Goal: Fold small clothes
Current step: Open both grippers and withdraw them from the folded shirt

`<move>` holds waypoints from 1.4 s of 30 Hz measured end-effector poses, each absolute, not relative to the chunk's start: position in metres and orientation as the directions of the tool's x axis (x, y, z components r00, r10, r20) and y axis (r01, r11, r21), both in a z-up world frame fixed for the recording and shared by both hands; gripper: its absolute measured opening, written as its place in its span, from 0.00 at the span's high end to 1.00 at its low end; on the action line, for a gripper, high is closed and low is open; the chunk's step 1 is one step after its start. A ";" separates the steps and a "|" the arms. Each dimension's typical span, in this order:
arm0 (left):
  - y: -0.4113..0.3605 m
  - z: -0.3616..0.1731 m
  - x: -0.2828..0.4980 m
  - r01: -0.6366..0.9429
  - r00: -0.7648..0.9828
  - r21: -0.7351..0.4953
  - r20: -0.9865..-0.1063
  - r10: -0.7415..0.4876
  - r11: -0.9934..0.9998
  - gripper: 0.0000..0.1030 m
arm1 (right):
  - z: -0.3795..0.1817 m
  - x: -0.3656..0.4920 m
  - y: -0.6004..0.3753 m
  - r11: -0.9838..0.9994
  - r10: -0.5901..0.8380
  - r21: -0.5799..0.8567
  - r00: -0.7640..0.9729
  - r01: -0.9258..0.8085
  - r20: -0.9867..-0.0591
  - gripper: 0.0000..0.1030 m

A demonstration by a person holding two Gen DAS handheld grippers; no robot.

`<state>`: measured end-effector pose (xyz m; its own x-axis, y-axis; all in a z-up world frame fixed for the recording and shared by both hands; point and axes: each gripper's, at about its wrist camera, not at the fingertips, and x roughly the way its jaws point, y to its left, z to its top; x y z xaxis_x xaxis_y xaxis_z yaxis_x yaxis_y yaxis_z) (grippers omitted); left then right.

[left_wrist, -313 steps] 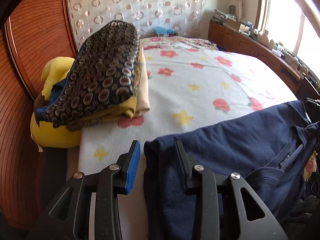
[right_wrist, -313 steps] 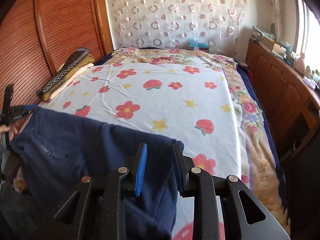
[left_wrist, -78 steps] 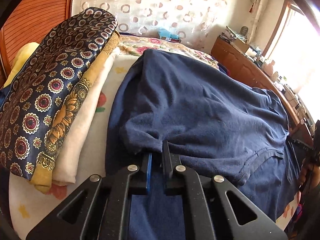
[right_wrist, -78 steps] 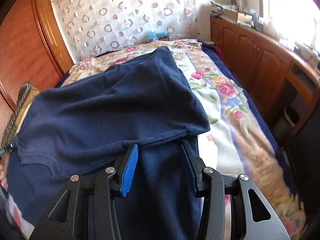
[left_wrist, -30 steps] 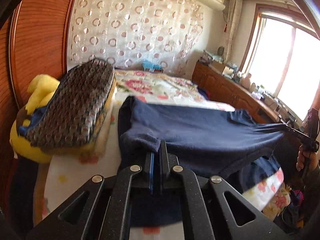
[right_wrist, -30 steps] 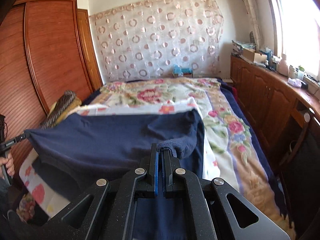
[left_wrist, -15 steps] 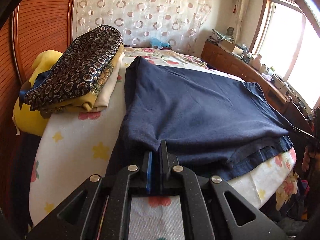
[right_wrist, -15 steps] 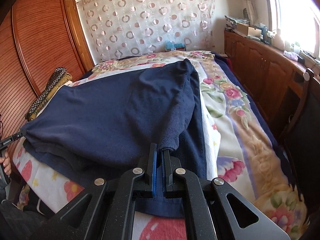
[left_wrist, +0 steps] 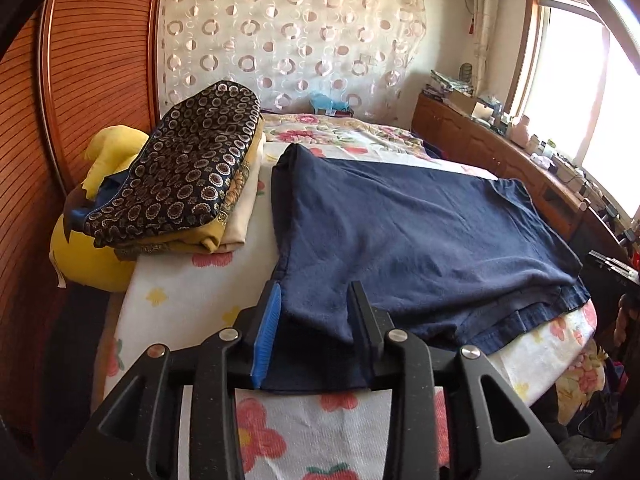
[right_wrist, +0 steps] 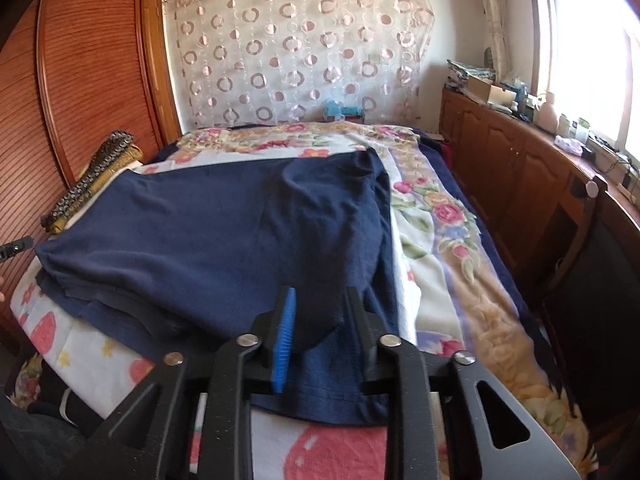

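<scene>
The bed (left_wrist: 188, 304) fills both views, covered with a white blanket printed with red flowers and yellow stars. Across its near end lies the navy shirt (left_wrist: 400, 236), folded over on itself so that an upper layer sits on a slightly longer lower one whose hem runs along the bed's near edge. In the right wrist view the same shirt (right_wrist: 224, 240) reaches from the left edge of the bed to about its middle, with a rounded corner of cloth drooping toward the camera. At the bed's left edge a stack of folded cloths (left_wrist: 188, 172) rests, a dark ring-patterned one on top, partly over a yellow soft toy (left_wrist: 92, 252) beside the mattress. The left gripper (left_wrist: 314, 320) has just been opening: its jaws stand narrowly apart, a corner of the shirt lying loose between them. The right gripper (right_wrist: 320, 324) has likewise just been opening, parted a little around the drooping corner, the pads not pressing it
</scene>
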<state>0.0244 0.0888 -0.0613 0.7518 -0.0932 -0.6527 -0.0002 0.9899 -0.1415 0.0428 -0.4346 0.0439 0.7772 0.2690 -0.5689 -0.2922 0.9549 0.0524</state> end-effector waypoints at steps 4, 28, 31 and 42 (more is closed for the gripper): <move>0.088 -0.080 0.038 -0.013 0.707 -0.115 -0.703 -0.072 0.993 0.66 | 0.038 0.043 -0.425 0.944 0.300 0.055 0.771 -0.327 -0.562 0.64; 0.099 -0.110 0.051 -0.054 0.670 -0.089 -0.742 -0.030 0.995 0.52 | 0.000 0.059 -0.362 0.897 0.371 0.026 0.718 -0.441 -0.589 0.50; 0.099 -0.110 0.050 -0.059 0.671 -0.091 -0.741 -0.028 0.994 0.52 | -0.003 0.059 -0.361 0.903 0.343 -0.002 0.724 -0.430 -0.599 0.50; 0.095 -0.109 0.046 0.008 0.672 -0.110 -0.735 -0.086 0.994 0.66 | -0.001 0.059 -0.351 0.905 0.331 -0.020 0.735 -0.424 -0.592 0.49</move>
<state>0.0460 0.0950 -0.1090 0.6722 -0.0865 -0.7353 0.0078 0.9939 -0.1097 0.0592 -0.3514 -0.0010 0.7347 0.3310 -0.5921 -0.4240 0.9054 -0.0201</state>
